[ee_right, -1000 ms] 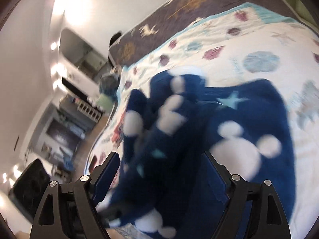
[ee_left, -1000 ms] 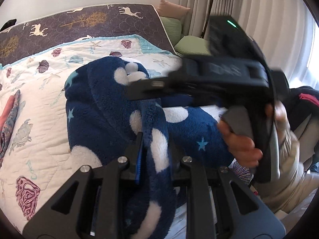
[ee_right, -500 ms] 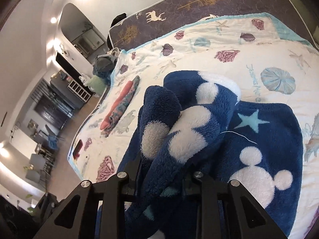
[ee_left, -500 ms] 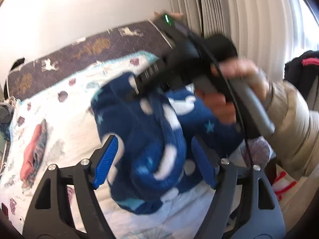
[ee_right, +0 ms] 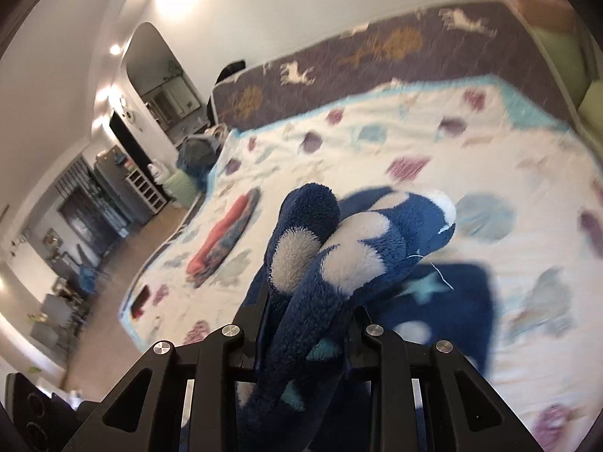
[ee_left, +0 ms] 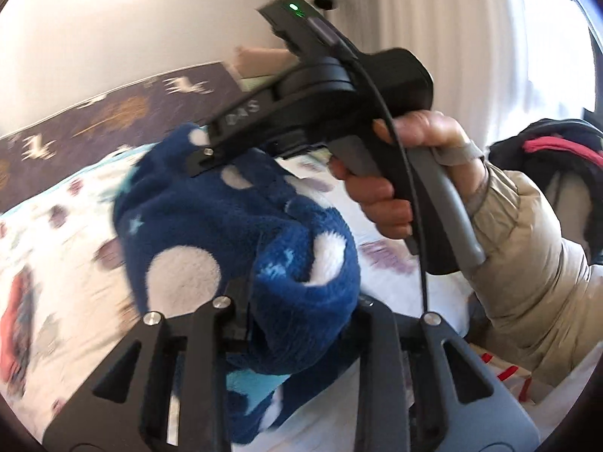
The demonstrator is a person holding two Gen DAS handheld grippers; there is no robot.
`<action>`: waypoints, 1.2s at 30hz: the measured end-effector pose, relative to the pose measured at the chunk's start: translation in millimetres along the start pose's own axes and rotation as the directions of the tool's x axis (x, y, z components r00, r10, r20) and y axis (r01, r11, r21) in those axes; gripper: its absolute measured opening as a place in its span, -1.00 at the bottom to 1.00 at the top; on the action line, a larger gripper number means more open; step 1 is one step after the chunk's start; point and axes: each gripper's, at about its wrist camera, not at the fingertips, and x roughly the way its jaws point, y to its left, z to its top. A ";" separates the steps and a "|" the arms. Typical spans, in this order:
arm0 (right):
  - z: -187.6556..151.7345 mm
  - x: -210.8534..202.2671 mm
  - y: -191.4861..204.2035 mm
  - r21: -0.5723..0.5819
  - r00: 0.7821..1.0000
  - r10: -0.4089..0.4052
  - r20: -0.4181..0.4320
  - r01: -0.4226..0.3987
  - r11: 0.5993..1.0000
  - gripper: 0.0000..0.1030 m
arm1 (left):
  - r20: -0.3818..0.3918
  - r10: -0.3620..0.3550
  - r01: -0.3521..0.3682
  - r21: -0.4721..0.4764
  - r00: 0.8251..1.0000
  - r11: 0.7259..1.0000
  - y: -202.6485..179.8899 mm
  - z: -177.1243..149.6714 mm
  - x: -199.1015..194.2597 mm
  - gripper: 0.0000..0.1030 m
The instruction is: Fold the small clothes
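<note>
A navy fleece garment (ee_left: 226,233) with white dots and pale blue stars hangs bunched above the bed. In the left wrist view a thick fold of it fills the gap between the fingers of my left gripper (ee_left: 297,301), whose jaws are closing onto the fleece. My right gripper (ee_left: 199,158), held by a hand (ee_left: 395,188), bites the garment's far upper edge. In the right wrist view my right gripper (ee_right: 309,309) is shut on a doubled roll of the fleece (ee_right: 354,248), and the rest trails down onto the quilt.
The bed carries a white quilt (ee_right: 377,150) with a shell print. A folded red and patterned pile (ee_right: 222,241) lies near its left edge. A dark deer-print cover (ee_right: 377,45) runs along the back, with green pillows (ee_right: 588,98) beside it. Dark clothing (ee_left: 546,150) sits at the right.
Both grippers have risen and lifted the fleece off the quilt. The right jaws went from wide to shut on the fabric. The left jaws let go, opened wide, then closed on a thicker fold.
</note>
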 end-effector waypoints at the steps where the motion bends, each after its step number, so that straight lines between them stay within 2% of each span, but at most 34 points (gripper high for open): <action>1: -0.3 -7.4 -6.0 -0.002 1.000 -0.018 0.009 0.018 1.000 -0.43 | -0.008 -0.032 0.032 0.020 0.999 0.999 -8.1 1.7 11.8 -0.40; 4: -14.0 -14.7 -45.3 0.051 0.997 -0.072 0.010 0.071 0.996 -0.30 | -0.098 -0.077 0.081 0.030 0.992 0.996 -21.7 -6.2 55.0 -0.39; 7: -45.2 16.2 -100.5 0.188 0.989 -0.113 -0.099 0.130 0.973 -0.23 | -0.210 -0.104 0.109 0.012 0.972 0.994 -27.4 -27.8 96.3 -0.36; 9: -69.7 33.8 -130.7 0.304 0.987 -0.091 -0.132 0.127 0.944 -0.16 | -0.208 -0.084 0.097 0.055 0.974 0.994 -36.2 -36.9 103.8 -0.33; 11: -80.9 32.2 -145.5 0.369 0.995 -0.048 -0.083 0.075 0.926 -0.04 | -0.193 -0.063 0.088 0.121 0.979 0.989 -48.3 -39.5 100.3 -0.21; 12: -81.5 29.5 -147.6 0.377 0.997 -0.039 -0.073 0.063 0.924 -0.02 | -0.193 -0.068 0.095 0.137 0.979 0.986 -50.6 -38.9 98.2 -0.13; 14: -78.6 24.3 -144.6 0.362 0.996 -0.059 -0.070 0.080 0.929 0.03 | -0.195 -0.075 0.102 0.135 0.978 0.986 -53.2 -37.6 94.6 -0.11; 18: -70.9 4.6 -117.9 0.240 0.982 -0.179 -0.061 0.189 0.952 0.03 | -0.189 -0.136 0.146 0.039 0.973 0.989 -28.3 -30.0 84.9 -0.06; 20: -69.8 -16.5 -102.2 0.187 0.967 -0.255 -0.002 0.251 0.950 0.03 | -0.175 -0.205 0.202 -0.032 0.963 0.979 -21.2 -23.6 73.1 0.07; 21: -70.9 -30.3 -94.2 0.171 0.960 -0.277 0.034 0.267 0.948 0.03 | -0.159 -0.258 0.250 -0.065 0.953 0.966 -19.3 -21.6 65.5 0.19; 22: -72.4 -39.0 -90.9 0.166 0.959 -0.277 0.054 0.265 0.950 0.03 | -0.115 -0.324 0.315 -0.095 0.939 0.944 -13.1 -19.7 50.7 0.29; 24: -78.5 -63.6 -79.9 0.170 0.961 -0.255 0.104 0.235 0.957 0.03 | -0.051 -0.357 0.352 -0.091 0.933 0.932 -3.6 -18.7 33.1 0.42; 26: -86.6 -83.2 -67.2 0.153 0.964 -0.222 0.143 0.200 0.968 0.01 | 0.013 -0.308 0.308 -0.069 0.951 0.949 4.7 -17.1 13.1 0.50; 27: -90.9 -90.0 -59.4 0.146 0.966 -0.206 0.153 0.184 0.972 0.00 | 0.028 -0.249 0.250 -0.066 0.968 0.966 12.2 -15.2 9.1 0.53; 28: -94.8 -93.9 -52.7 0.143 0.970 -0.184 0.158 0.162 0.976 0.00 | 0.036 -0.157 0.160 -0.075 0.987 0.984 20.9 -15.4 7.3 0.54; 29: -99.4 -95.8 -45.3 0.136 0.978 -0.142 0.155 0.121 0.983 -0.01 | 0.033 -0.090 0.093 -0.089 0.995 0.992 30.3 -15.4 10.8 0.54; 30: -102.3 -95.5 -41.3 0.132 0.982 -0.117 0.152 0.097 0.986 -0.03 | 0.022 -0.042 0.044 -0.103 0.999 0.994 37.2 -17.6 13.5 0.54; 31: -105.8 -94.3 -33.9 0.128 0.985 -0.091 0.149 0.072 0.989 -0.11 | -0.009 0.037 -0.037 -0.132 0.999 0.991 47.5 -22.2 18.8 0.54; 32: -111.0 -92.9 -26.2 0.124 0.987 -0.064 0.147 0.046 0.991 -0.21 | -0.030 0.076 -0.080 -0.153 0.997 0.985 55.7 -26.0 22.3 0.54; 34: -120.0 -89.7 -16.1 0.113 0.988 -0.034 0.150 0.017 0.993 -0.41 | -0.080 0.119 -0.133 -0.211 0.990 0.968 69.9 -42.0 31.4 0.54; 36: -132.7 -79.5 -10.5 0.082 0.991 -0.029 0.127 0.019 0.996 -0.61 | -0.131 0.110 -0.141 -0.257 0.985 0.956 81.0 -55.4 44.6 0.54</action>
